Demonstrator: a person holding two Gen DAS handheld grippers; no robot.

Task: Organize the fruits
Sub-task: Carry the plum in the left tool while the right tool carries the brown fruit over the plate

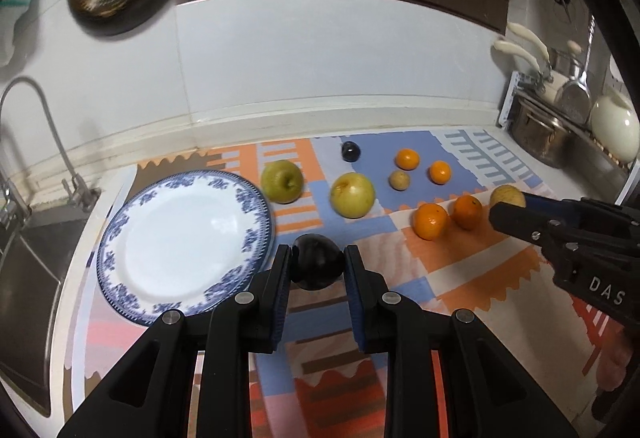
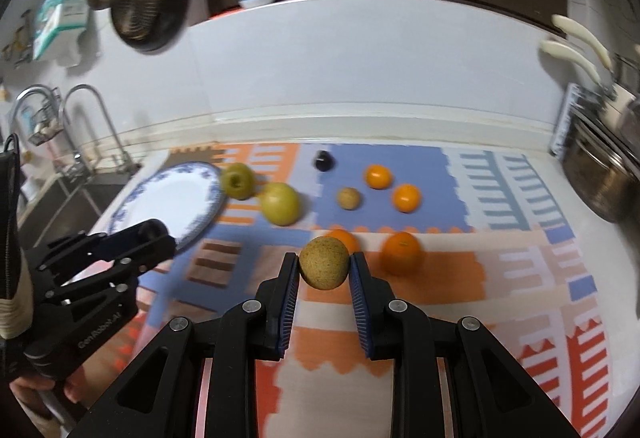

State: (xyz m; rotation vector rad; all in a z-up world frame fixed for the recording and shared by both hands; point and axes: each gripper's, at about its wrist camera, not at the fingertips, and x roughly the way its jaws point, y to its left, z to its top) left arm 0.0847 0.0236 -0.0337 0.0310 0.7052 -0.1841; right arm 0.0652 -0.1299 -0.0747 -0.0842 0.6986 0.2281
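Observation:
My left gripper (image 1: 318, 262) is shut on a dark plum (image 1: 317, 262), held above the patterned mat just right of the blue-and-white plate (image 1: 180, 238). My right gripper (image 2: 325, 268) is shut on a small tan-brown round fruit (image 2: 324, 262), lifted over the mat; it shows at the right of the left wrist view with that fruit (image 1: 507, 196). On the mat lie two green apples (image 1: 282, 181) (image 1: 353, 195), a second dark plum (image 1: 351, 151), another small brown fruit (image 1: 399, 180) and several oranges (image 1: 430, 221).
A sink (image 1: 28, 258) with a tap (image 1: 24, 117) lies left of the plate. Pots and a drying rack (image 1: 560, 125) crowd the right end of the counter. A white backsplash wall (image 1: 320, 57) rises behind the mat. A hand (image 2: 36, 386) holds the left gripper.

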